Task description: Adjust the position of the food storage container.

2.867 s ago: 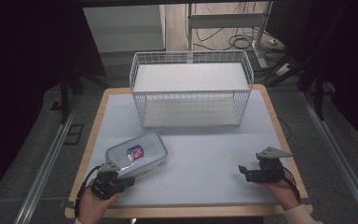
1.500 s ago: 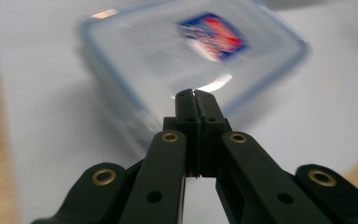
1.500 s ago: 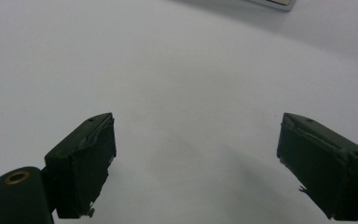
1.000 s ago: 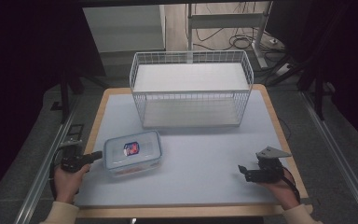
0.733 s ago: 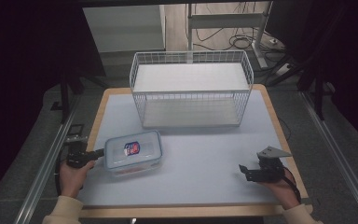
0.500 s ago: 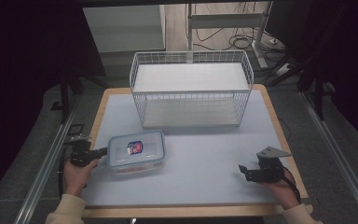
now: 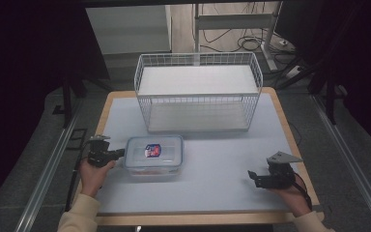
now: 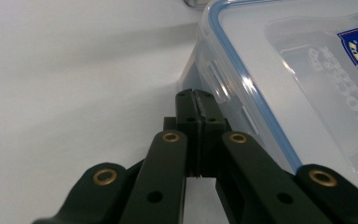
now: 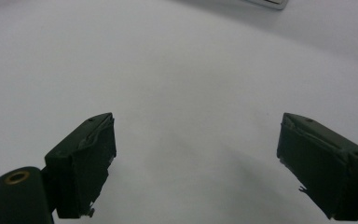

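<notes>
At nine o'clock on table (image 7: 212,159), left gripper (image 7: 118,153) closed tight, empty, nudging plastic box (image 7: 154,155) sideways; right gripper (image 7: 252,175) wide open, empty, idle. Box well short of wire basket (image 7: 198,92).

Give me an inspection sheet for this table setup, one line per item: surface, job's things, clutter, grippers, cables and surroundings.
Surface: pale table top with a wooden edge, bare apart from what is listed.
Job's things: clear lidded container with a blue seal and a label, lid on, lying flat; white wire basket behind it, nothing seen inside.
Clutter: nothing seen.
Grippers: left gripper shut, tips at the container's left side wall; right gripper open, nothing between its jaws.
Cables: loose cables on the floor beyond the table.
Surroundings: dark, with metal rails beside the table.
</notes>
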The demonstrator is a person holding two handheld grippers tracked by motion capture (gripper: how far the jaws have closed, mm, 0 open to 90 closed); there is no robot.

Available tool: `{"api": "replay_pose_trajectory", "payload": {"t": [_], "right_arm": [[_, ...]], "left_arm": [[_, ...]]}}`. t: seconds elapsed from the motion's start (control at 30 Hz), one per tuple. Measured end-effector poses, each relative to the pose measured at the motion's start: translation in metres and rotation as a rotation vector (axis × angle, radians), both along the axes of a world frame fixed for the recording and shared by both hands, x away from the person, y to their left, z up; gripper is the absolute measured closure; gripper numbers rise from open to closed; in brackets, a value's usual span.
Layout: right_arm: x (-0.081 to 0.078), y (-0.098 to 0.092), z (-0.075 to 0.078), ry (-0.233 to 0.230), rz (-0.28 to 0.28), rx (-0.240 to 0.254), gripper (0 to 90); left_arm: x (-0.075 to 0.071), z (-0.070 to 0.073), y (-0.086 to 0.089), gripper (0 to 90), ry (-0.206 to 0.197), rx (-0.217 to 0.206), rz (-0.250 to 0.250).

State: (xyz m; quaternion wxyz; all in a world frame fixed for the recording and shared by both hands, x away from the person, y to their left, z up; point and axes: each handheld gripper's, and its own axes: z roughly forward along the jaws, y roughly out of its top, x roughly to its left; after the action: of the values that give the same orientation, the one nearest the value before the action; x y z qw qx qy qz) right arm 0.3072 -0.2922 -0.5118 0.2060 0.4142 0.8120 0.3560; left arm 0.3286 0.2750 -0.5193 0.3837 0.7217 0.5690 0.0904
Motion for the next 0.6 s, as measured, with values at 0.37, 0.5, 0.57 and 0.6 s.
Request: {"api": "replay_pose_trajectory", "payload": {"t": [0.37, 0.5, 0.57, 0.6], "right_arm": [[0.000, -0.001, 0.001, -0.003, 0.000, 0.001, 11.7], [0.000, 0.000, 0.001, -0.001, 0.001, 0.000, 11.7], [-0.001, 0.000, 0.001, -0.001, 0.002, -0.001, 11.7], [0.000, 0.000, 0.001, -0.001, 0.002, -0.001, 11.7]], "left_arm": [[-0.008, 0.002, -0.026, 90.0, -0.011, -0.018, -0.077], [-0.006, 0.004, -0.033, 90.0, -0.013, -0.062, -0.088], [-0.005, 0.003, -0.036, 90.0, -0.014, -0.052, -0.089], [-0.004, 0.004, -0.038, 90.0, -0.014, -0.050, -0.090]]}}
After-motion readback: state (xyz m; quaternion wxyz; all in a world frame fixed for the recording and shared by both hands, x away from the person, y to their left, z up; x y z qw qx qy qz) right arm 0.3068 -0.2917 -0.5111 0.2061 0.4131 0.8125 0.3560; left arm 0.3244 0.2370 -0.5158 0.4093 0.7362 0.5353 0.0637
